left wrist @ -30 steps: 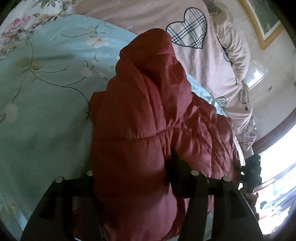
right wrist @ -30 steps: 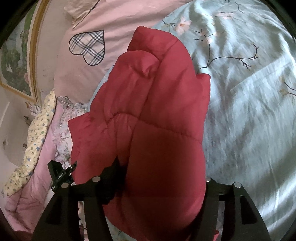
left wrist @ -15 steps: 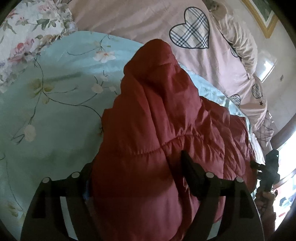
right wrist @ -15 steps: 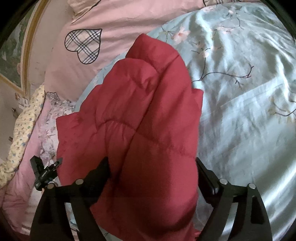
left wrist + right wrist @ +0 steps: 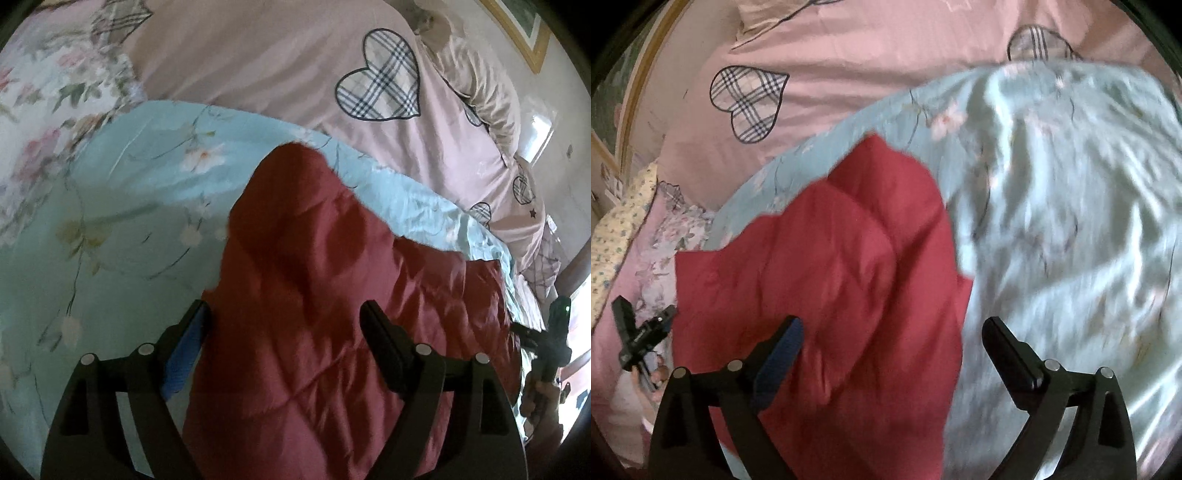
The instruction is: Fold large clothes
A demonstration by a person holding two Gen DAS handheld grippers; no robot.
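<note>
Item: red quilted padded jacket (image 5: 332, 314), large, bulky, satin-sheen shell, lying on a pale blue floral bedspread (image 5: 110, 229), near the edge of a pink duvet with plaid heart patches (image 5: 295, 74) further back. Condition: partly folded; from the right wrist view the jacket (image 5: 831, 295) shows a doubled layer with one rounded panel lapped over another, its far end tapering to a blunt point toward the pink duvet. Left gripper (image 5: 284, 332): jaws spread wide, the jacket's near portion filling the space between them; neither finger visibly pinches cloth, though contact at the lower edge is hidden. Right gripper (image 5: 892, 350): jaws likewise spread apart, one finger over red fabric, the other over bare bedspread (image 5: 1071, 221), so it straddles the jacket's right edge without gripping it. Each gripper appears small at the rim of the other's view, one at either side of the garment. Step in hand, as judged: a fold has been laid down and both claws stand released above it; motion blur makes finer reading impossible. Next move, as judged: choose fresh grasp points on the near hem or side edges, close firmly on the thick padding, and carry it over the far part, minding spring-back of the puffy filling.
</note>
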